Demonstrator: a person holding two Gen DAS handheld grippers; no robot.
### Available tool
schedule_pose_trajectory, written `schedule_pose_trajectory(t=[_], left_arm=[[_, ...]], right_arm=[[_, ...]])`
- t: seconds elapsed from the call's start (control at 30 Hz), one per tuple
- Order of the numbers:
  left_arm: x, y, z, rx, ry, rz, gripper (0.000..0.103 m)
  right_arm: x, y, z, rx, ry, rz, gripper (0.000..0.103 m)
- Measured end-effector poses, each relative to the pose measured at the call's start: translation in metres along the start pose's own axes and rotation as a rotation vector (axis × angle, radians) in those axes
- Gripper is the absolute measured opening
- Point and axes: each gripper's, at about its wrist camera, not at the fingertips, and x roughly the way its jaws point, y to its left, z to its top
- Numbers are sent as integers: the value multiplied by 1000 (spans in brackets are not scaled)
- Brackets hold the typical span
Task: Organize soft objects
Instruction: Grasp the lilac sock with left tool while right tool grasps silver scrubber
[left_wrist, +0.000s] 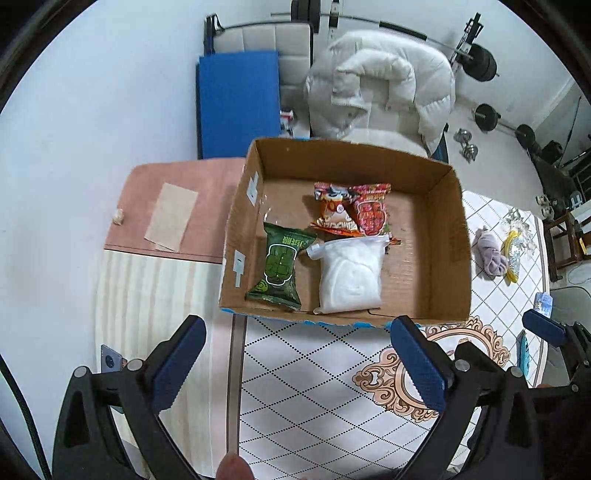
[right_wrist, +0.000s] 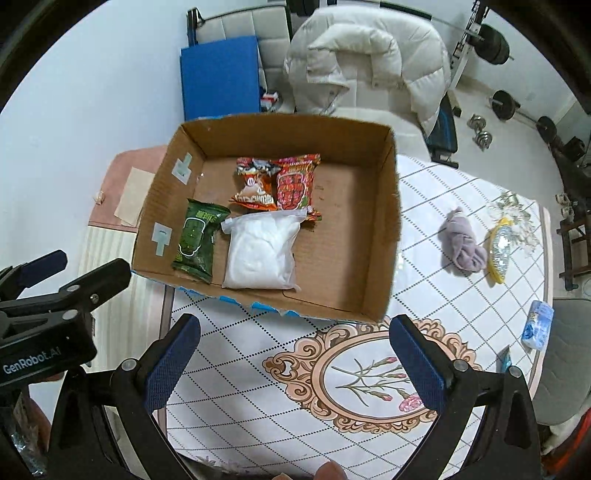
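Observation:
An open cardboard box (left_wrist: 447, 236) (right_wrist: 384, 236) stands on the table. In it lie a green packet (left_wrist: 279, 264) (right_wrist: 197, 238), a white soft pouch (left_wrist: 351, 273) (right_wrist: 262, 251), and red and orange snack packets (left_wrist: 369, 212) (right_wrist: 293, 181). A rolled purple cloth (left_wrist: 491, 256) (right_wrist: 463, 240) and a yellow-edged shiny pouch (right_wrist: 498, 247) lie right of the box. A blue-white packet (right_wrist: 537, 323) lies at the table's right edge. My left gripper (left_wrist: 295, 365) and right gripper (right_wrist: 295, 362) are open and empty, in front of the box.
The table carries a white diamond-pattern cloth with a floral medallion (right_wrist: 369, 376). A pink mat (left_wrist: 177, 206) lies left of the box. A chair with a white puffer jacket (left_wrist: 384, 81) stands behind the table. Barbells and dumbbells (left_wrist: 484, 66) are at back right.

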Motion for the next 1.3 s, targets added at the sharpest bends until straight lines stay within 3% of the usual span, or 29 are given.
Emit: schedule_pose_trajectory(t=[0.23, 0.5, 0.63, 0.77, 1.0, 1.13, 1.3], left_arm=[[-27, -5, -18, -16, -75, 33, 102], [-31, -38, -20, 4, -64, 10, 103], [-27, -86, -9, 55, -63, -3, 103], [-10, -152, 7, 114, -24, -64, 103], [77, -275, 59, 155, 159, -135, 102], [148, -323, 87, 134, 299, -184, 98], [235, -359, 103, 104, 469, -184, 94]], right_arm=[[-29, -3, -19, -15, -71, -4, 103], [-36, -27, -26, 5, -82, 54, 103], [-35, -81, -28, 75, -59, 73, 103], [-31, -161, -29, 190, -49, 20, 103], [2, -320, -11, 440, -61, -57, 103], [39, -374, 11, 464, -33, -80, 103], [100, -415, 37, 478, 79, -40, 102]])
